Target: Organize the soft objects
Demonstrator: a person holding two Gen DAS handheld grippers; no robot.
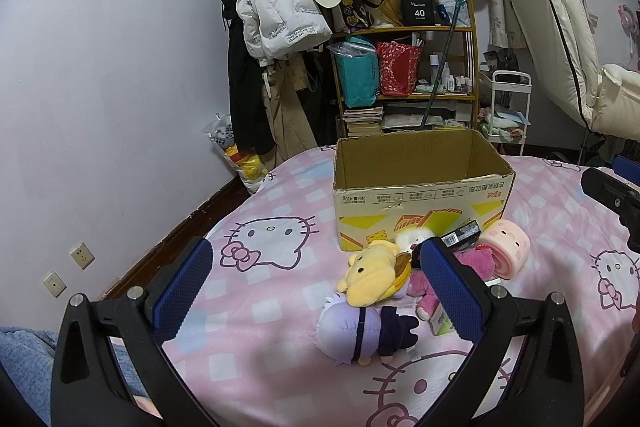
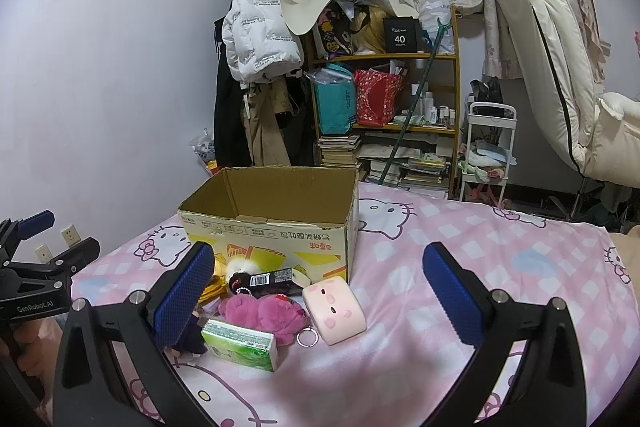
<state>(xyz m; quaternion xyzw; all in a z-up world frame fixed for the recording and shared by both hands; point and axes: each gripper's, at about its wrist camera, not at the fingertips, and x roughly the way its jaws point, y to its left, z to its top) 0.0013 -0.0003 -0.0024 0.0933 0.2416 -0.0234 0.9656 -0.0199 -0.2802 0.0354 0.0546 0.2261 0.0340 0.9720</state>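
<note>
An open cardboard box (image 1: 420, 195) stands on the pink Hello Kitty bedsheet (image 1: 260, 327); it also shows in the right wrist view (image 2: 276, 227). In front of it lie a yellow plush (image 1: 372, 279), a lavender and dark purple plush doll (image 1: 360, 331), a magenta plush (image 2: 264, 315), a pink roll-shaped plush (image 2: 334, 307), a white fluffy toy (image 1: 414, 239), a black packet (image 2: 276, 279) and a green tissue pack (image 2: 240, 345). My left gripper (image 1: 318, 289) is open and empty above the lavender and yellow plushes. My right gripper (image 2: 320, 289) is open and empty above the pink roll plush.
A cluttered shelf (image 1: 404, 67) with bags and books stands behind the bed, with hung coats (image 1: 272, 11) to its left. A white cart (image 2: 486, 151) and a cream recliner (image 2: 560, 87) are at the right. The wall (image 1: 100, 87) runs along the bed's left side.
</note>
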